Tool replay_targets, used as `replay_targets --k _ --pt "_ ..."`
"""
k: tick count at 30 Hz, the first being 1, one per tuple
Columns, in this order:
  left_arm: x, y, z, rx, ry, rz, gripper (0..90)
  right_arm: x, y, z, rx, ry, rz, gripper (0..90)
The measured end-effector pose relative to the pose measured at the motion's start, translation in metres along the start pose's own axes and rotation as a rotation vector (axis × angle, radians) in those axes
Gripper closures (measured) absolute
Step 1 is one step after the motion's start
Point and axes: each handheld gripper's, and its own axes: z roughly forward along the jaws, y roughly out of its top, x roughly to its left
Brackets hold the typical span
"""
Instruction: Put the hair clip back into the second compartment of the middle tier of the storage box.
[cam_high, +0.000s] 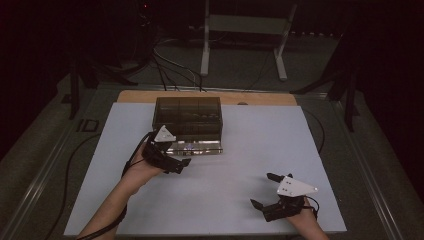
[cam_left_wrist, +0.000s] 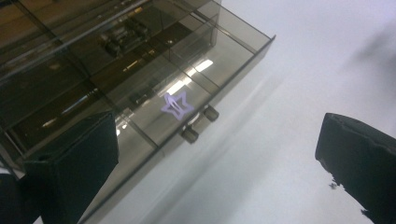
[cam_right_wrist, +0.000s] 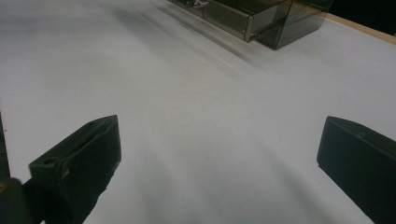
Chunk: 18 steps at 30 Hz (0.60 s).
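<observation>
Smoky clear drawer box (cam_high: 187, 117) sits at the far edge of the white table (cam_high: 260, 150), left of centre, with its bottom drawer (cam_high: 196, 147) pulled out toward the person. Left gripper (cam_high: 172, 159) is just at the drawer's near-left corner, jaws spread wide with nothing between them; no earlier frame to compare, so just: released. Right gripper (cam_high: 265, 192) rests near the near-right corner of the table, well apart from the box, jaws also spread and empty. High view is dim, and the drawer contents read as a faint purple glint. Left gripper view shows more: a purple star clip (cam_left_wrist: 176, 105) lying in a middle compartment of the open drawer (cam_left_wrist: 187, 93), two small knobs (cam_left_wrist: 200, 124) on the drawer front, dividers inside, and dark small parts in the drawers above, too blurred to name. Its black jaws stand at the left and right lower edges, bare table between them. Right gripper view looks across bare table from low down, the box (cam_right_wrist: 266, 18) at the top edge, the open drawer's side seen end-on, and the wooden far edge (cam_right_wrist: 364, 30) beyond it.
</observation>
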Motion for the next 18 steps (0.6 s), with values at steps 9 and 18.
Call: replay_targets --k 9,18 --pt "0.002 -0.020 -0.010 -0.011 0.005 -0.017 0.1 0.000 0.000 0.000 0.000 -0.005 0.000 0.4" --pt "0.002 -0.041 -0.017 -0.022 0.007 -0.042 0.1 0.000 0.000 0.000 -0.001 -0.004 0.000 0.4"
